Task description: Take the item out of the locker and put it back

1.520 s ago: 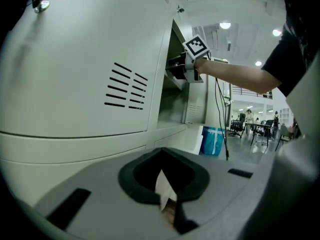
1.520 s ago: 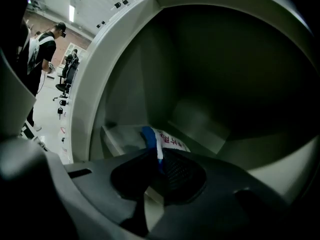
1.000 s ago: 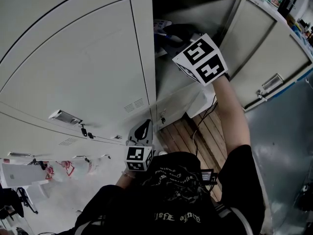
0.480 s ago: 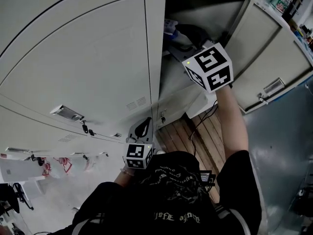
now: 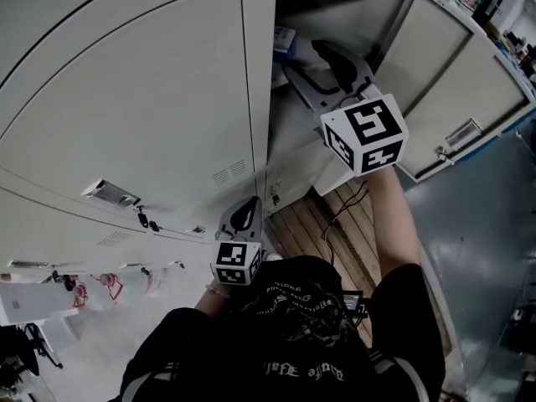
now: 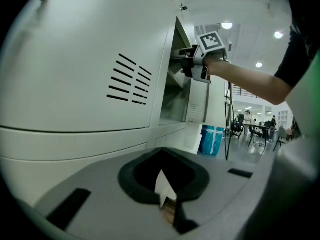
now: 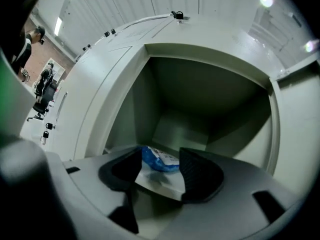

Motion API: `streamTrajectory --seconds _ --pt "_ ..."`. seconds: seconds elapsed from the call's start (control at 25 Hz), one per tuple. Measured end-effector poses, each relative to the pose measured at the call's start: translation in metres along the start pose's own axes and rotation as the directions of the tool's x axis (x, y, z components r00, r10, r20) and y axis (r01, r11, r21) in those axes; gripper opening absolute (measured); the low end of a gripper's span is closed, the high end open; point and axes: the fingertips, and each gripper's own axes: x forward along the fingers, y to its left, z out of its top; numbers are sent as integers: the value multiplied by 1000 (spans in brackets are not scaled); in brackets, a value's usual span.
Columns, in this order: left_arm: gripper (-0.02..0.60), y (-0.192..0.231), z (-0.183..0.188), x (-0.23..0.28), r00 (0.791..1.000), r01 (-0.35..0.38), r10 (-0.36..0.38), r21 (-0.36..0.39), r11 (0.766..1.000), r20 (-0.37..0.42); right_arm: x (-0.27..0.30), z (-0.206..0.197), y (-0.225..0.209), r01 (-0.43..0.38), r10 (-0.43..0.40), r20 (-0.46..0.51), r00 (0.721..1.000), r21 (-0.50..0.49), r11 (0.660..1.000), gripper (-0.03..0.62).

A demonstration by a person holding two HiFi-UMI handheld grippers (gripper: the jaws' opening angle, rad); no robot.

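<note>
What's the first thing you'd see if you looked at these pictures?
The open locker stands out first, with a blue packet lying on its shelf. Right at its mouth is the right hand-held gripper with its black-and-white marker cube; its jaws have just been opening and stand apart, not pressing the packet. Lower down, the left hand-held gripper waits by a closed locker door, jaws together.
</note>
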Motion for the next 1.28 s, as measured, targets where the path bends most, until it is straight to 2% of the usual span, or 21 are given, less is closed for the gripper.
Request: streamTrajectory --seconds 0.68,0.96,1.28 --pt "6 -20 10 -2 995 100 -101 47 994 26 -86 -13 -1 150 -156 48 986 117 982 238" --pt "6 -29 21 -2 987 147 -150 63 987 50 -116 -35 3 238 -242 11 970 140 961 238" --pt "6 -44 24 -3 978 196 -201 79 977 56 -143 -61 12 304 -301 -48 953 179 936 238"
